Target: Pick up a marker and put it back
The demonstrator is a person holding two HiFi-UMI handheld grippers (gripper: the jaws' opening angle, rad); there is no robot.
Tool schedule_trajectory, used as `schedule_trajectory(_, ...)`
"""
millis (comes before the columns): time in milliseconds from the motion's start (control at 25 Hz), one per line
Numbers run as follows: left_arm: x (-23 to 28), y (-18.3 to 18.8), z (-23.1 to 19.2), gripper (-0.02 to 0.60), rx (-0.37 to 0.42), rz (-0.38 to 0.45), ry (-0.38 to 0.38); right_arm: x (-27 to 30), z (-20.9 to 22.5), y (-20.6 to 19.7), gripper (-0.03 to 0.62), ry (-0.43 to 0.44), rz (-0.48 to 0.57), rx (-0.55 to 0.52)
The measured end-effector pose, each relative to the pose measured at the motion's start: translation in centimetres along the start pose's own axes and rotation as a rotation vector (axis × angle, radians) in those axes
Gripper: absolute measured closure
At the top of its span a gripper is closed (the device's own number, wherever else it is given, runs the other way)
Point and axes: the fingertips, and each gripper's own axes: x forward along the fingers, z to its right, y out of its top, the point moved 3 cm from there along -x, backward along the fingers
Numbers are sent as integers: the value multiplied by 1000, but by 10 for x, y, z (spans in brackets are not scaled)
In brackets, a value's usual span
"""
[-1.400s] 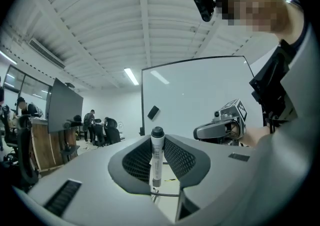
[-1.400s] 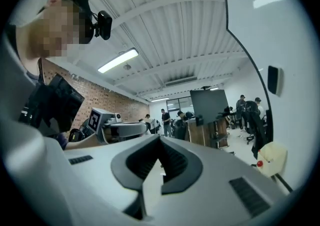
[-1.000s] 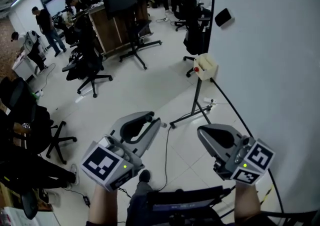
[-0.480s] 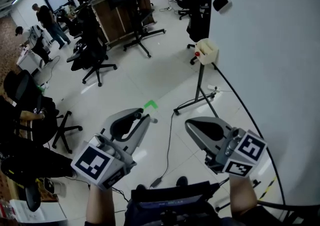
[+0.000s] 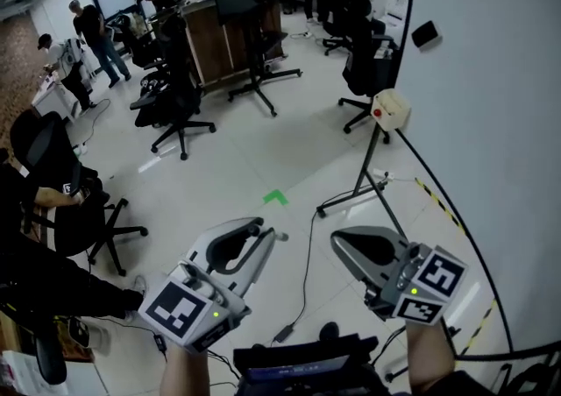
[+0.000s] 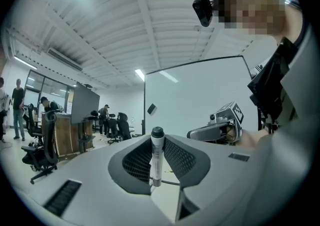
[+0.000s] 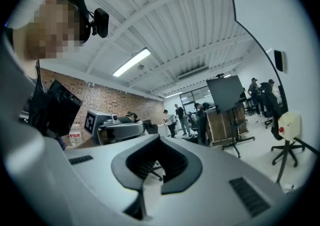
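Looking along the left gripper view first, the left gripper has its fingers closed on a marker. The marker is pinched between the two dark ribbed pads, with the barrel caught below the cap. It stands upright there, its long axis running crosswise to the fingers and the dark cap end uppermost, clear of the pads.

I'd judge it light and stiff, with a smooth plastic barrel that could pivot or slide in a loose pinch. Mid-barrel between the pads looks the sensible place to hold it, not the cap, which might pull off.

In the right gripper view, the right gripper has its fingertips brought together, with nothing between them.

From the head view, both grippers are held out level over the floor beside a whiteboard. Only a pale nub shows at the left fingertips, likely an end of the marker.
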Motion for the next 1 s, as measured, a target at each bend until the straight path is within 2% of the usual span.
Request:
schedule_trajectory(160,-49,-6,-26,514,29,1,-24,40,-40,-4,579,-41,-2,-33)
schedule_trajectory(320,-105,-12,-47,513,2,32,-49,77,-93,-20,579,-67,-21,-52)
schedule_trajectory(480,-135,-17,-52,514,-28,35,-91,88,-126,-24,579,-107,-31,-48)
schedule_trajectory(720,-150,-9,-36,509,-71,88,-158,68,-159,-30,579,-193,-31,-60)
schedule_trajectory(1000,-136,-9,13,509,-61,66,-204,11,-160,-38,579,-244,-10,-34)
